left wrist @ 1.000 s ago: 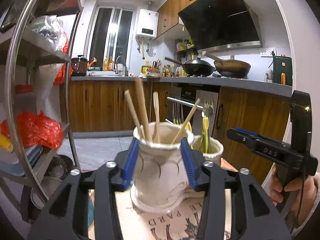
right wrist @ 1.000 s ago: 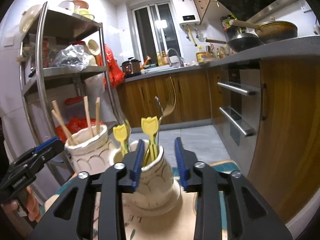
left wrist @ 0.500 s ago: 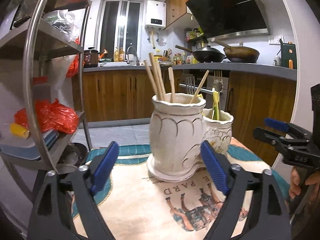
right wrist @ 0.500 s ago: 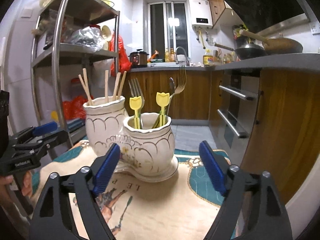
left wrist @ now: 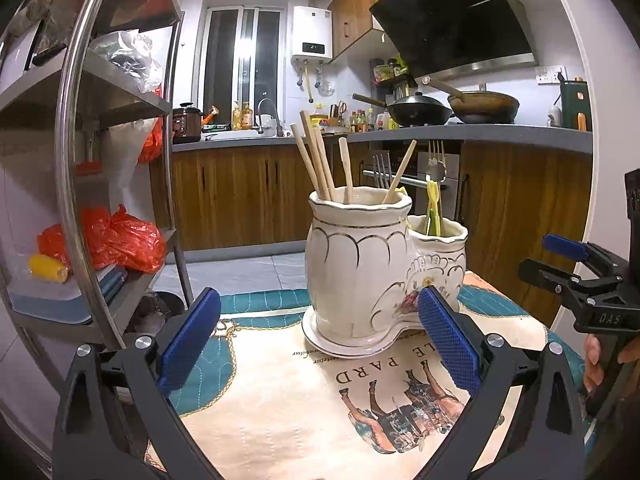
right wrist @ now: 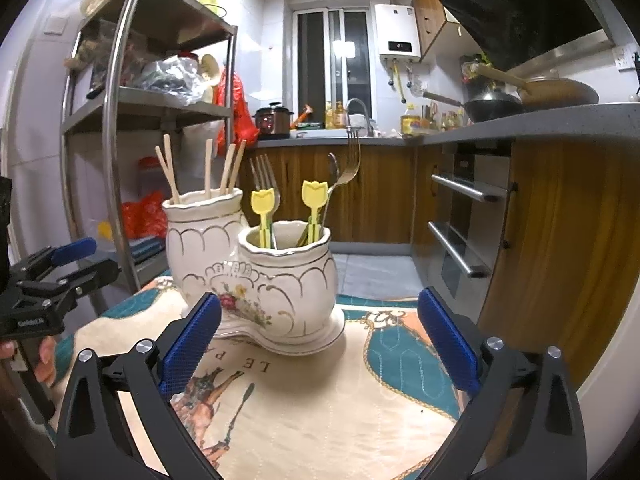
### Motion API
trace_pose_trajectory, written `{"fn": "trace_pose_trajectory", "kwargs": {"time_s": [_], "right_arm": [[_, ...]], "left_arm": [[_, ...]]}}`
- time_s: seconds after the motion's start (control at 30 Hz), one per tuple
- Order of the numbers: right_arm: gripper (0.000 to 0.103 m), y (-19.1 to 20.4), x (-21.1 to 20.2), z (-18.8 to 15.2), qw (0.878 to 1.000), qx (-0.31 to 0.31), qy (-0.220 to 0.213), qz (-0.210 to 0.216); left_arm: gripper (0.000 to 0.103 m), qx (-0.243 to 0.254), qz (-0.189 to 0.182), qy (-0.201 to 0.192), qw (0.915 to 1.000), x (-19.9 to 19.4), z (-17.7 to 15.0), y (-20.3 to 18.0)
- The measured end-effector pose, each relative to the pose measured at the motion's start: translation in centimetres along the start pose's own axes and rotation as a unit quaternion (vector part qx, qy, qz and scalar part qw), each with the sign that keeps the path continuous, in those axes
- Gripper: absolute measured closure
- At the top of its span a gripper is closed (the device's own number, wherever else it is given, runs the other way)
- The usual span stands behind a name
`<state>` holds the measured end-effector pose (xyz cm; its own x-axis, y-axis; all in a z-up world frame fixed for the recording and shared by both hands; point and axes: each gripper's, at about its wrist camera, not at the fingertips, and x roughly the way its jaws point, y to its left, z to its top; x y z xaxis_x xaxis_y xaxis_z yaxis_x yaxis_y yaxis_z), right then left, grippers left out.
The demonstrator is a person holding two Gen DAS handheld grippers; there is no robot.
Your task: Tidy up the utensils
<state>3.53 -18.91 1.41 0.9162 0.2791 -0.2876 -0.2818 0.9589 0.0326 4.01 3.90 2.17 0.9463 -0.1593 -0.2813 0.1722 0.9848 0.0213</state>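
L gripper (left wrist: 320,336) jaws wide apart, just opened, nothing between; same for R gripper (right wrist: 318,334). Holder (right wrist: 256,276) stands free on mat (right wrist: 320,408), prob. set down done. L view: chopsticks (left wrist: 320,164) pot nearest. R view only: yellow picks (right wrist: 314,208), forks.

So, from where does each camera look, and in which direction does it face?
Left wrist view: sits on the left gripper, looks level across the mat at the ceramic utensil holder's taller chopstick side; its open blue pads, the right gripper and a hand show.
Right wrist view: sits on the right gripper, faces the holder's shorter fork side; the left gripper shows.
Shared: holder, mat, kitchen counter, both grippers, both just opened.
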Motion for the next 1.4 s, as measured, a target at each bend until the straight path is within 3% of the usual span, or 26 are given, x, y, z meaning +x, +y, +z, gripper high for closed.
{"fn": "trace_pose_trajectory", "kwargs": {"time_s": [0.5,1.4], "right_arm": [[0.005,0.16,-0.23,0.03,1.0,-0.008,-0.003,0.002],[0.005,0.18,-0.2,0.02,1.0,-0.008,-0.003,0.002]], "left_arm": [[0.006,0.015,-0.019,-0.007,0.9997,-0.29,0.03,-0.53],[0.006,0.012,-0.019,-0.006,0.9997,-0.13,0.01,-0.33]]}}
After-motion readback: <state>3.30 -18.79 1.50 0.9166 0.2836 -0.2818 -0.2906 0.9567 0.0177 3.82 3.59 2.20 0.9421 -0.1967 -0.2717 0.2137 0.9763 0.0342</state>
